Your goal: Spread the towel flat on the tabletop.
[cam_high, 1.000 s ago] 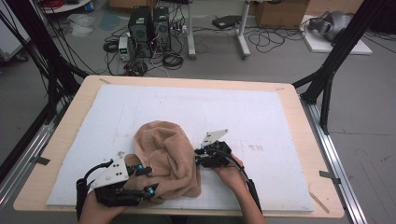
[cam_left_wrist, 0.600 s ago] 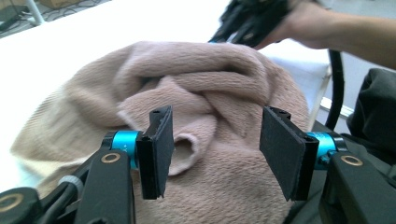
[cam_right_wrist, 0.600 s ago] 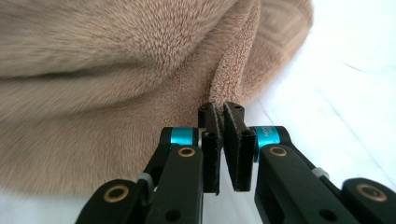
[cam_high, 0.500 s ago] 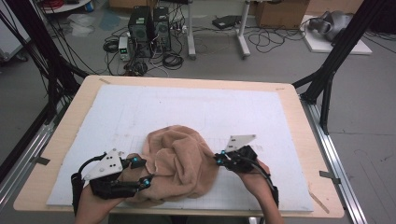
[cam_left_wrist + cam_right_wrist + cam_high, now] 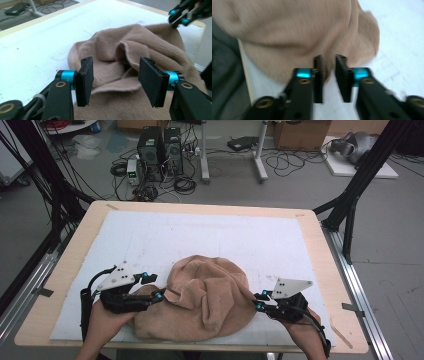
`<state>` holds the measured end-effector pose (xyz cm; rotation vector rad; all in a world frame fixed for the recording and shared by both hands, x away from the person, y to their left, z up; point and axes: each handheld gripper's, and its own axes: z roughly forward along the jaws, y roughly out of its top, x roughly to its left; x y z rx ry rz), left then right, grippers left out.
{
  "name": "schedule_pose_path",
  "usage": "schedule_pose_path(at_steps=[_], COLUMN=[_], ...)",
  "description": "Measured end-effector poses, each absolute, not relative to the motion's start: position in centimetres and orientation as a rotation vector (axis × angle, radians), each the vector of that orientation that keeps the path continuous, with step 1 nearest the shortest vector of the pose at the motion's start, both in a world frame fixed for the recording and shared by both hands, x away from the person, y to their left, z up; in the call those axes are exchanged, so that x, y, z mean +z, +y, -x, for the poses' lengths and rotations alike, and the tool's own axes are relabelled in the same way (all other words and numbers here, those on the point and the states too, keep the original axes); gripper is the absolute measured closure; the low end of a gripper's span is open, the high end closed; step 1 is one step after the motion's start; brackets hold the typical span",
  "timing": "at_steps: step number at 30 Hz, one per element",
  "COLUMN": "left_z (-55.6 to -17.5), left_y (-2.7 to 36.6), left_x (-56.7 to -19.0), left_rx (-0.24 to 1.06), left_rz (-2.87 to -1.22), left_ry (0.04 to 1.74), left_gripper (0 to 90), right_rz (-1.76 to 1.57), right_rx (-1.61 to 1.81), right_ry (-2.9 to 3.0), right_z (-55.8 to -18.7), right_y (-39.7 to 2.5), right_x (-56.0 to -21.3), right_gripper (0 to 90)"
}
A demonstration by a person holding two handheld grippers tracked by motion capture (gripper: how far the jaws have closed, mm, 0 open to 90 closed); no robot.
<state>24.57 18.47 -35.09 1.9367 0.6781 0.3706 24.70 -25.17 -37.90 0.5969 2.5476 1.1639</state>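
The tan cloth (image 5: 202,302) lies crumpled at the white mat's (image 5: 150,240) near edge, long axis left to right. The left gripper (image 5: 159,296) stands wide over its left side; the right gripper (image 5: 258,306), narrowly parted, holds nothing at its right edge. Open mat lies behind.

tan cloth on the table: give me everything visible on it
The tan cloth looks like a soft ribbed knit, plain, one colour. It lies crumpled in a rounded heap with deep folds and a raised fold through the middle, on the white mat near the table's front edge. The left gripper is over its left side, jaws wide apart with cloth between and beneath them. The right gripper is at its right edge, jaws narrowly apart; contact there can't be told.
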Motion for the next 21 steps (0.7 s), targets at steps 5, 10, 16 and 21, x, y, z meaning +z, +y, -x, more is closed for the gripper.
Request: schedule_pose_path(at_steps=[5, 10, 16, 21], left_z=[-26.6, -29.4, -31.0, -32.1], left_y=[17.8, 16.6, 15.7, 14.9], left_x=[-35.5, -36.9, -38.4, -40.2], left_rx=[0.388, 0.387, 0.349, 0.356], left_rz=[-1.952, -2.002, -2.06, -2.18], left_ry=[0.72, 0.77, 0.802, 0.846], left_gripper=[49.9, 52.2, 52.5, 53.0], right_rz=[-0.607, -0.628, -0.713, -0.807], right_rx=[1.211, 1.21, 1.18, 1.076], right_ry=[2.513, 2.513, 2.519, 2.557], right_z=[-26.5, -29.9, -34.4, -36.5], right_y=[-24.6, -23.4, -22.0, -21.3], right_x=[-37.1, -37.8, -39.9, -42.3], right_gripper=[63.4, 60.4, 58.5, 56.6])
